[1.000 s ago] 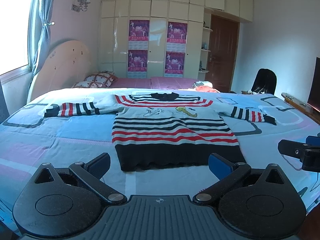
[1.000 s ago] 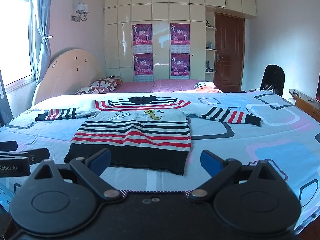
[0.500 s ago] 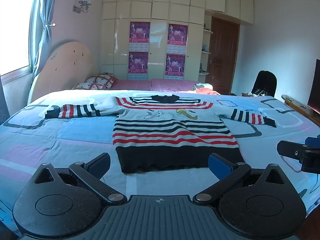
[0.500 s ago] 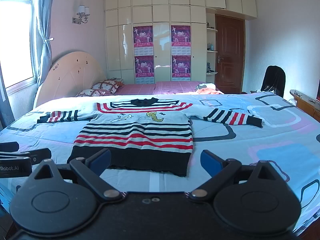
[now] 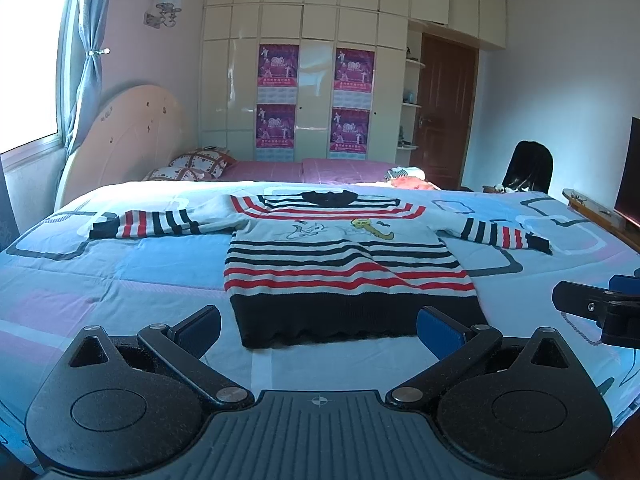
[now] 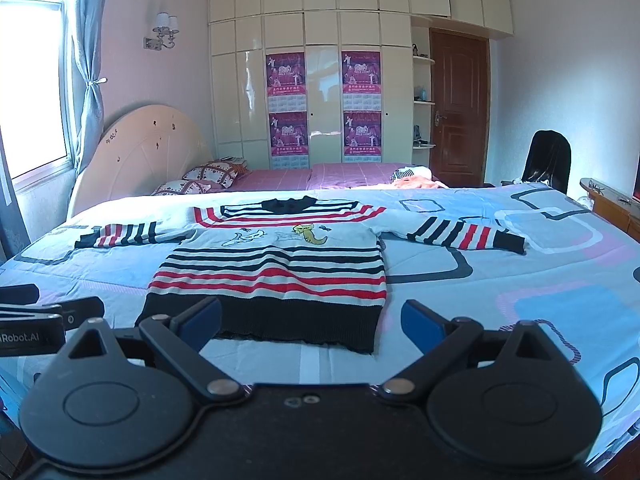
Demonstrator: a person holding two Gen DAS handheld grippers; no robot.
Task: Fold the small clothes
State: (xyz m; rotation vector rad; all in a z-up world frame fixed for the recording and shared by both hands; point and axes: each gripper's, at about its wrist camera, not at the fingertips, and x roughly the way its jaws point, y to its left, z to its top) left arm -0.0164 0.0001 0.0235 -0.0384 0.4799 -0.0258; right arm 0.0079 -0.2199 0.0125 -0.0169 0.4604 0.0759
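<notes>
both jaws stand wide apart and hold nothing: the left gripper (image 5: 318,330) and the right gripper (image 6: 311,322) hover at the near edge of the bed (image 5: 120,272), short of the cloth.

the bed fills the scene, its patterned cover pale blue and pink, soft and likely to give under pressure. on it the sweater (image 5: 344,264) lies flat and face up, collar at the far end, black hem (image 5: 360,320) nearest the grippers, just beyond the left gripper's fingertips. the left sleeve (image 5: 152,224) stretches far left, and the right sleeve (image 6: 468,234) stretches far right, both spread straight on the cover.

risks, as i judge them: a pinch at the hem could catch the bed cover along with the knit, since both are soft and lie touching, and the fold would then drag the cover up. a grip taken on only the top layer of the hem would let the back layer lag and bunch. the knit looks loose and stretchy, so uneven pull from the two sides may skew the fold line. the sleeves lie well apart from the grippers, so a long reach across may brush and rumple the body.
</notes>
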